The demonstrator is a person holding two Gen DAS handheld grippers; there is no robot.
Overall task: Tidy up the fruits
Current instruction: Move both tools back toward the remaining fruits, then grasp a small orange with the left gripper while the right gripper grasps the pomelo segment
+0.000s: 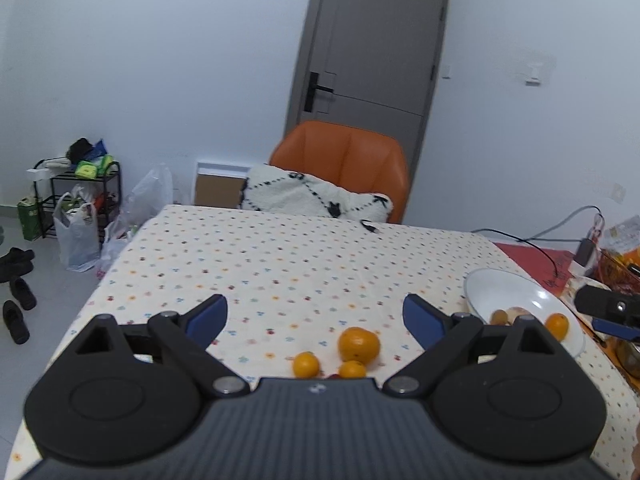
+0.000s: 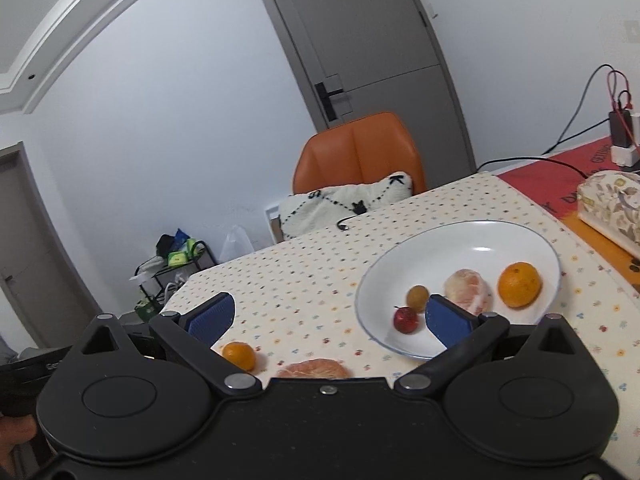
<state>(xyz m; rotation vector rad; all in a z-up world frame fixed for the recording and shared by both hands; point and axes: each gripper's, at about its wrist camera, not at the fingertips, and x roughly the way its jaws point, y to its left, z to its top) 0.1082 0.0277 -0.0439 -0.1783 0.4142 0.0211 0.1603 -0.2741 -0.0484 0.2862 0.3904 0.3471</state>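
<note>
Left gripper: fingers spread wide, nothing between them, above the dotted tablecloth.
Loose fruit, left view: one large orange with two small oranges just beside it on the cloth.
Right gripper: fingers wide apart, holding nothing; its tip also shows at the left view's right edge.
Loose fruit, right view only: a small orange and a peeled fruit half hidden by the gripper body.
White plate: right view shows a red fruit, a brownish fruit, a peeled citrus and an orange; the left view hides most of these.
</note>
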